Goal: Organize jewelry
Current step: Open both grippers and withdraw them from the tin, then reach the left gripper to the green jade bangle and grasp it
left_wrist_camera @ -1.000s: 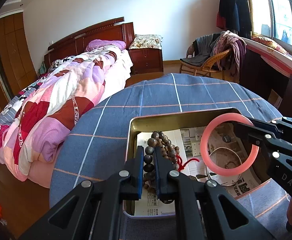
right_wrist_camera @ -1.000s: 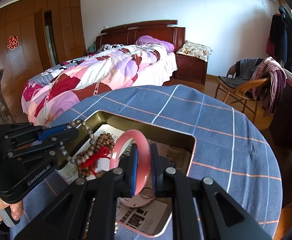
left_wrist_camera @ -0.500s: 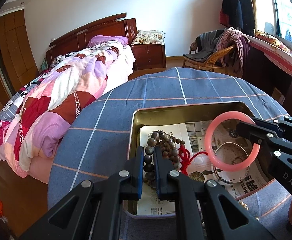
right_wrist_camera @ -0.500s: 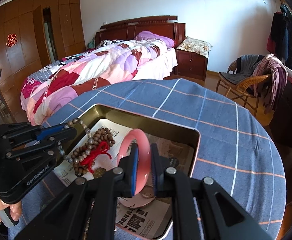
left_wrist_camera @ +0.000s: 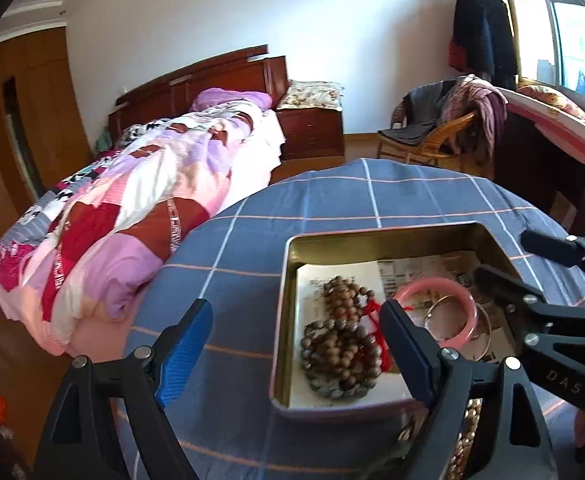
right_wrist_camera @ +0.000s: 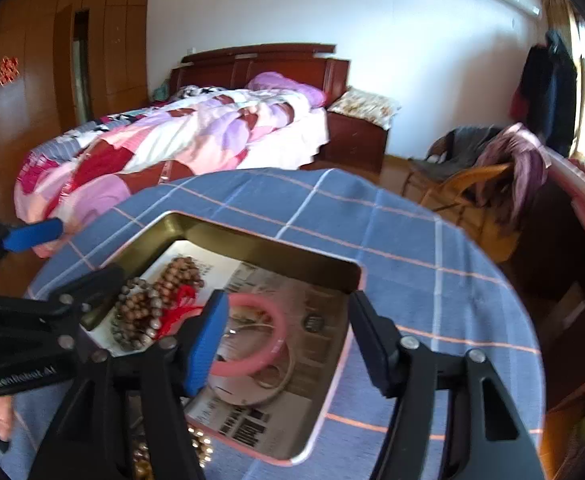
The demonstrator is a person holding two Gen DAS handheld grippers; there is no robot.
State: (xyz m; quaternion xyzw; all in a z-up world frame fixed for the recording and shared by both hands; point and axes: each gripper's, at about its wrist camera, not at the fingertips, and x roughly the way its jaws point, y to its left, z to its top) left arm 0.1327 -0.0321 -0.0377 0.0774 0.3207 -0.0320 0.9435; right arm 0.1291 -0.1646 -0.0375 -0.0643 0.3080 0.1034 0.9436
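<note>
A metal tin [left_wrist_camera: 288, 256] [right_wrist_camera: 260, 240] lined with newspaper sits on the blue checked tablecloth. In it lie a string of brown wooden beads with a red tassel [left_wrist_camera: 340, 352] [right_wrist_camera: 148, 308], a pink bangle [left_wrist_camera: 452, 288] [right_wrist_camera: 268, 356] and a thin silver bangle [left_wrist_camera: 486, 332] [right_wrist_camera: 280, 380]. My left gripper [left_wrist_camera: 296, 344] is open and empty above the tin's left side. My right gripper [right_wrist_camera: 288, 336] is open and empty above the pink bangle; it also shows at the right of the left wrist view [left_wrist_camera: 532, 264].
Gold beaded jewelry [left_wrist_camera: 464, 432] [right_wrist_camera: 200, 448] lies on the tablecloth [left_wrist_camera: 332, 200] just in front of the tin. Beyond the round table stand a bed with a patchwork quilt [left_wrist_camera: 132, 208], a nightstand [left_wrist_camera: 312, 132] and a wicker chair with clothes [left_wrist_camera: 444, 136].
Both grippers opened. The wooden beads dropped from the left gripper into the tin, and the pink bangle dropped from the right gripper onto the silver bangle. Both grippers pulled back a little.
</note>
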